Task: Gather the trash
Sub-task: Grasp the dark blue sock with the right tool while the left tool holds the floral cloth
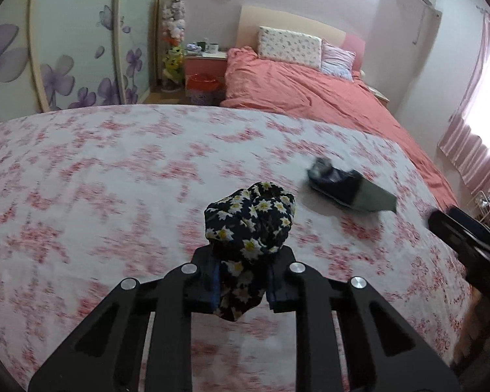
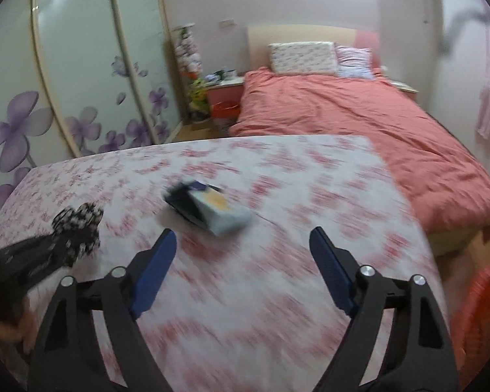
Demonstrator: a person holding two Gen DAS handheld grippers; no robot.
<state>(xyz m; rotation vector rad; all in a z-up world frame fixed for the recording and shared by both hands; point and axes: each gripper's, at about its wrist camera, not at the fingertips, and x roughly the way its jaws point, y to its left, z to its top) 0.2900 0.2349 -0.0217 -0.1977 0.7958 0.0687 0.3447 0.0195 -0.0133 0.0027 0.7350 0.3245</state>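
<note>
Two items of trash were on view, both placed with reference to the floral-covered tabletop [image 1: 114, 170]. The left tongs [image 1: 243, 281] were pinching a crumpled black daisy-print wrapper [image 1: 250, 215], held clear above the tabletop's near part; its long axis ran away from the camera, the bunched end foremost and a short tail hanging below the pads. A dark box with a pale flap [image 1: 349, 187] lay flat on the tabletop, beyond and to the right of the wrapper and apart from it; its long axis ran diagonally, the dark end toward the tabletop's far edge and the flap end toward its right edge.

The right tongs [image 2: 243, 263] stood spread with nothing between them, above the tabletop's near part and short of the box [image 2: 209, 209]. The right wrist view alone showed the blue pads fully, the box's pale face, and an orange ribbed object [image 2: 480, 310] beyond the tabletop's right edge, cut off by the frame. The left wrist view alone showed the wrapper's print clearly; in the right view the wrapper [image 2: 78, 225] was a smeared black-and-white shape over the tabletop's left side. Motion blur obscured the box's markings in both views. A bed with a coral cover [image 1: 310, 91] stood beyond the tabletop's far edge.
</note>
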